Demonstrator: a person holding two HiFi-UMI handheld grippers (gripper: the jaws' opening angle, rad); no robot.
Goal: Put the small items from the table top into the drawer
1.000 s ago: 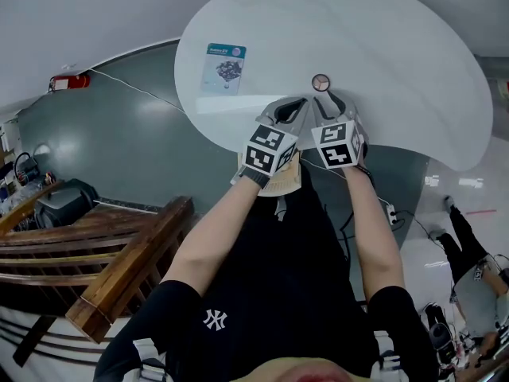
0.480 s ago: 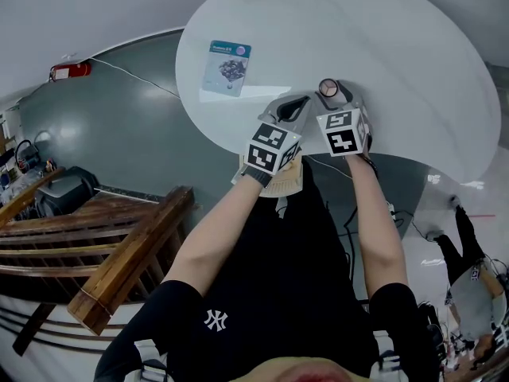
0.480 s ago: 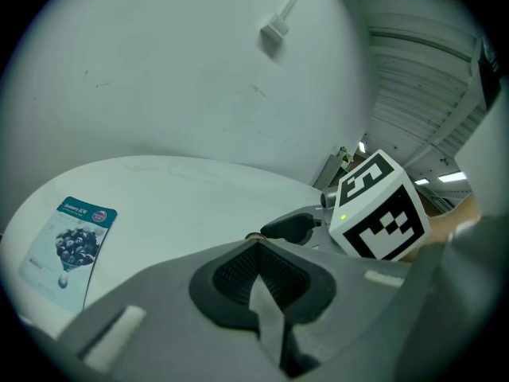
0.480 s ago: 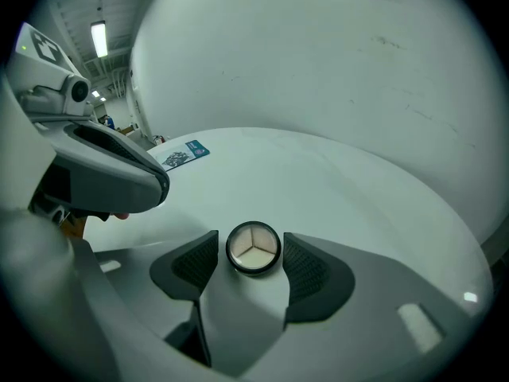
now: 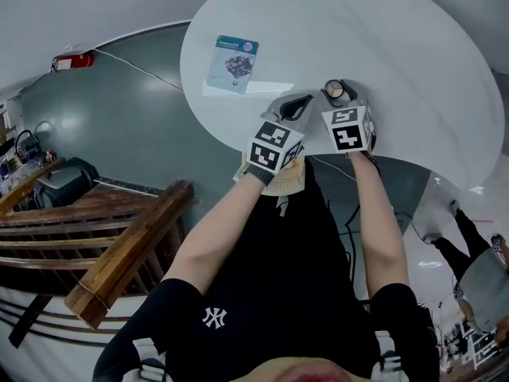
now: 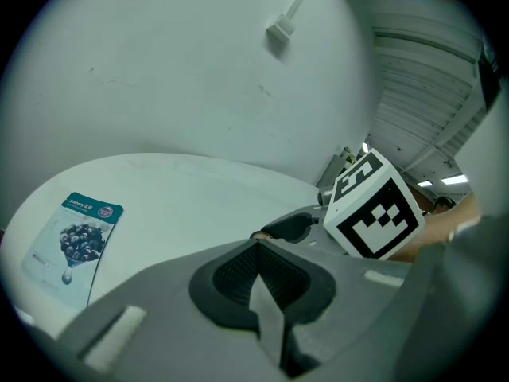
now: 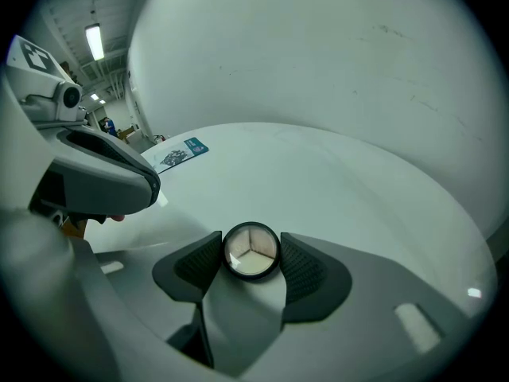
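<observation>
The step in hand is judged to be the pick-up of the small round case (image 7: 251, 251), which lies flat on the white counter (image 5: 398, 54) near its front edge. It is framed by the right gripper (image 7: 250, 249), whose fingers (image 7: 199, 265) have just been closing and are held wide. One pad is met by the case's rim on each side, so the case is taken to be pinched across its full width while it rests on the counter.

For a sound grip, the pads are best kept level with the rim and pressed evenly, since a low round thing is easily squeezed out forward or tipped. A straight lift is advised before anything is carried towards the drawer, which is shown in no view.

The left gripper (image 6: 256, 273) is held just beside the right one, over the counter's edge. Its fingers are closed together with nothing between them. A printed sachet (image 5: 233, 63) is left further back on the counter, well apart from both grippers, and is presumably to be taken afterwards
</observation>
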